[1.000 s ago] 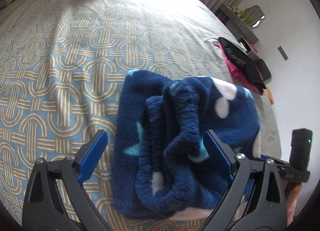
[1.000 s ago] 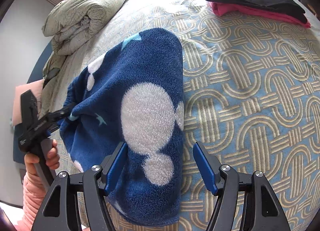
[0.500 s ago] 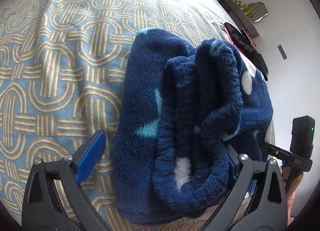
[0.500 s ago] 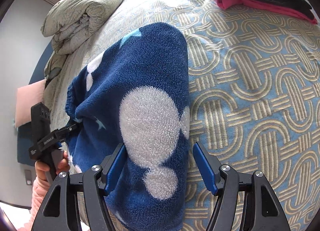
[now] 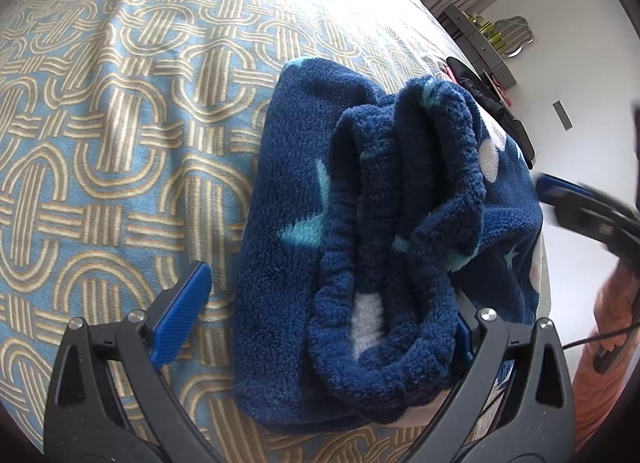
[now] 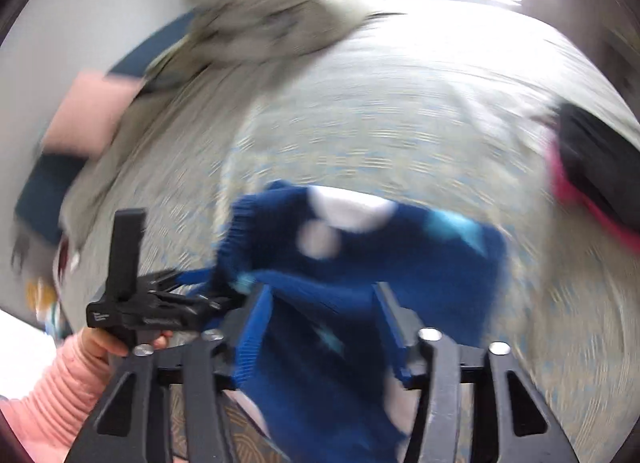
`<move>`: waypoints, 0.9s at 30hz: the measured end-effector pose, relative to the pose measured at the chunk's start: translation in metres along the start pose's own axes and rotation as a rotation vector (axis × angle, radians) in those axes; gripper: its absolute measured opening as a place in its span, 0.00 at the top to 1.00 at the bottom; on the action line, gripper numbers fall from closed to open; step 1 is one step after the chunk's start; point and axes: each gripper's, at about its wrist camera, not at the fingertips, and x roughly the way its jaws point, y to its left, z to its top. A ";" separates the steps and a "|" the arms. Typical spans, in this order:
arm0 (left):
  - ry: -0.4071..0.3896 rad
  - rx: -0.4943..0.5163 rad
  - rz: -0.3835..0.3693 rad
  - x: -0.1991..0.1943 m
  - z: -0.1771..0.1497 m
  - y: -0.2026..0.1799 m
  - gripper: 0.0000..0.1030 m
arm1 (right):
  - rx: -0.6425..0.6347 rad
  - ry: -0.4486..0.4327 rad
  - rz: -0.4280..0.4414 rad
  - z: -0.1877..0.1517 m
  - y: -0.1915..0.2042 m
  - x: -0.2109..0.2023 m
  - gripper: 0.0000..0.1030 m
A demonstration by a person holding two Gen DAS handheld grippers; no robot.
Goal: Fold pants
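**Operator:** Pants [image 5: 360,223] status first. Where do we have them?

**Checker:** We have them folded into a thick navy fleece bundle on the bed [image 5: 120,123], near its edge. The elastic waistband [image 5: 384,335] faces the left wrist camera, its layers stacked but loose and standing up.

**Operator:** Left gripper [image 5: 324,315]?

**Checker:** Its fingers stand wide apart, straddling the waistband end. One blue pad [image 5: 182,315] is clear of the cloth on the bedspread side; the other is hidden behind the fleece. It has moved in closer than it was a second ago, but we clamp nothing yet.

**Operator:** Right gripper [image 6: 320,335]?

**Checker:** This is what has changed. Half a second ago it hovered wide open over the flat side of the bundle. Now its view is heavily blurred from a fast swing, and it sits at the near end of the pants with cloth running between its narrowed fingers. We judge that it is gripping the fabric, but blur prevents us from confirming whether it is clamped.

**Operator:** Meaning for the task?

**Checker:** We judge the folds to be complete and both grippers to be taking hold of one end, probably to lift or tidy the bundle. The other folded clothes [image 6: 592,167] lie well apart across the bed. The risk is that the loose waistband layers spill open if only the outer layer is caught.
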 end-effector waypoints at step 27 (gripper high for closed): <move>0.011 0.026 -0.022 0.006 0.006 0.009 0.00 | 0.284 0.031 -0.015 -0.083 -0.096 -0.036 0.35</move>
